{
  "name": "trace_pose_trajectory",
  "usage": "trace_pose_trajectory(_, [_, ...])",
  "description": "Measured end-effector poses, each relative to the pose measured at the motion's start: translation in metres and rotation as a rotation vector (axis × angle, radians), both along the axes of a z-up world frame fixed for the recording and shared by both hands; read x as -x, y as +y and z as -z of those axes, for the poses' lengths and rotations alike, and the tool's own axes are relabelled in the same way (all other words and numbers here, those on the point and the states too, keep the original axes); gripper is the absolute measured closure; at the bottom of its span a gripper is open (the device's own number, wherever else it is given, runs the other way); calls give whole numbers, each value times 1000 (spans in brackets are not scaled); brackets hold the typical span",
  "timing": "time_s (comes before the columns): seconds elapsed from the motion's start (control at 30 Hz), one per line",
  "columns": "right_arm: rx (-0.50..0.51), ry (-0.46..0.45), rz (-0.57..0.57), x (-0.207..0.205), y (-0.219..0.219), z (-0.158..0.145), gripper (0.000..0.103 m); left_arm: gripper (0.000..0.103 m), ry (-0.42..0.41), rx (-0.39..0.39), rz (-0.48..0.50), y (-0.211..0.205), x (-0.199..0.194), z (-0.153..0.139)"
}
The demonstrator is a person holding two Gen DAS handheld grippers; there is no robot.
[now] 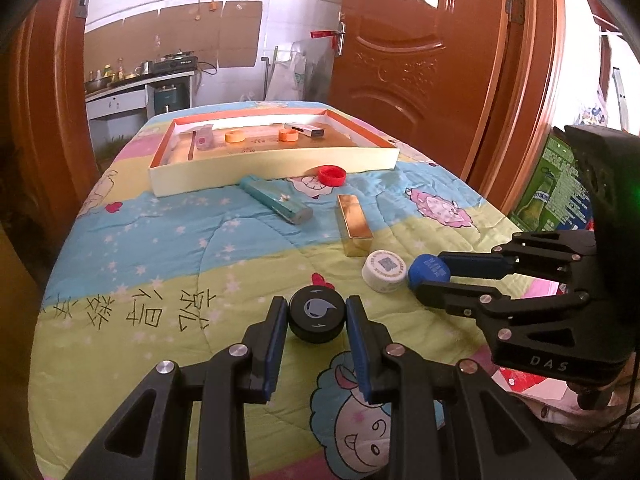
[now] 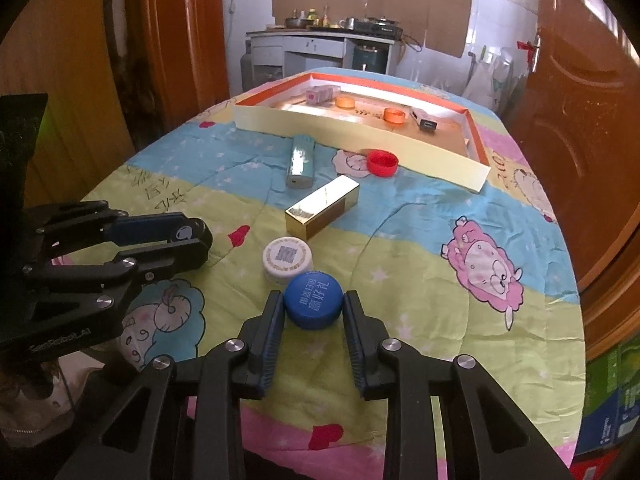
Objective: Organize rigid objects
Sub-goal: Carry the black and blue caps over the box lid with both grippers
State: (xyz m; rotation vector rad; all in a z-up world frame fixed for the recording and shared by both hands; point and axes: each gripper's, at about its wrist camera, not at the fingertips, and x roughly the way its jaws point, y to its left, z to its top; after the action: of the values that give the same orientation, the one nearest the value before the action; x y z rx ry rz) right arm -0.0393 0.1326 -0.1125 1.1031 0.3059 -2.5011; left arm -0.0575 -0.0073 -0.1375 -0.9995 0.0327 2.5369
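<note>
My left gripper is shut on a black cap low over the quilt; it also shows in the right wrist view. My right gripper is shut on a blue cap, also seen in the left wrist view. A white cap lies just beyond the blue one. A gold box, a teal lighter and a red cap lie further out. The shallow cardboard tray at the far end holds two orange caps, a pink box and a grey block.
The table is covered by a cartoon-print quilt. Brown wooden doors stand on both sides. A kitchen counter stands beyond the table. Green cartons stand at the right of the table.
</note>
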Motion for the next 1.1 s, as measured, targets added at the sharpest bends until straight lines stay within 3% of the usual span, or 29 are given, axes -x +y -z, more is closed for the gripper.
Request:
trace_pose_trajectory(0.57, [46,21,57,14,12,-10,73,73,0,-13,-33,-4,12,-10])
trace_pose_trajectory(1.1, [48,81,47,52,4,-35,73,73,42,-24,-82,-12,49,-40])
